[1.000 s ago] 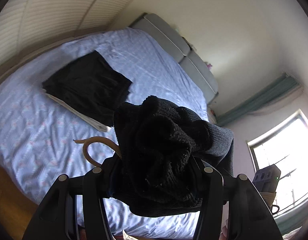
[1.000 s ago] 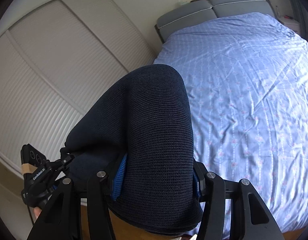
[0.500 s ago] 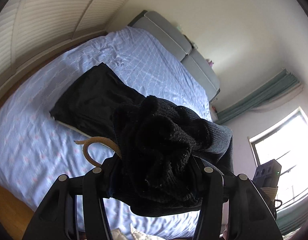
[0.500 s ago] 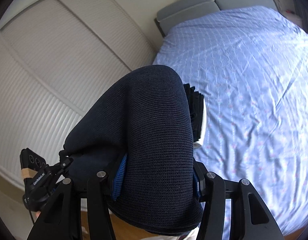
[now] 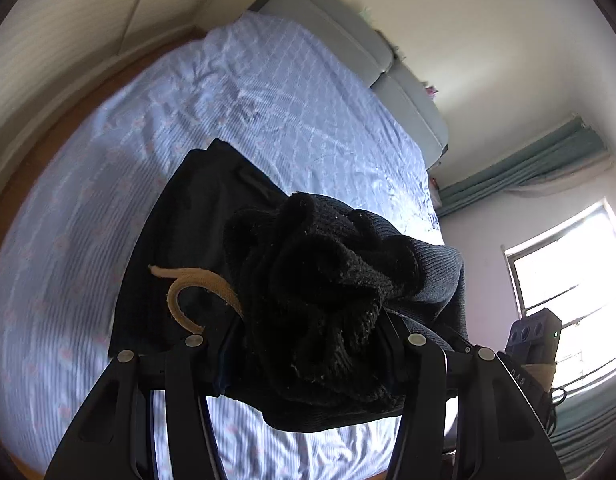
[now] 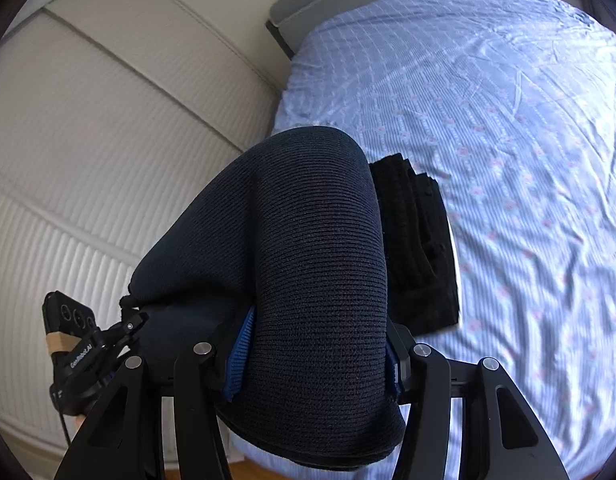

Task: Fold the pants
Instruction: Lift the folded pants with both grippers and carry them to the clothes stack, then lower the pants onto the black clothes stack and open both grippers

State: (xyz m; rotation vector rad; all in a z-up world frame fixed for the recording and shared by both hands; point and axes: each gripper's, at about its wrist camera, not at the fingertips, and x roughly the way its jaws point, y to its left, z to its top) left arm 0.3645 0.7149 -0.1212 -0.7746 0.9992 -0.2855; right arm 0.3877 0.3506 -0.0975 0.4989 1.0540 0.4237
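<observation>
Only the left view shows the window (image 5: 568, 280) and a tan cord (image 5: 196, 284). The left gripper (image 5: 308, 344) and right gripper (image 6: 312, 356) each clamp the dark knit pants (image 6: 300, 260) above the bed (image 6: 508, 120). Folded black clothes (image 6: 420, 248) lie beneath, largely hidden.

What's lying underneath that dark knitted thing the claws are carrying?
Below the knitted pants lies a folded black stack on the blue bedsheet. The pants cover much of it, so its full extent is hidden.
</observation>
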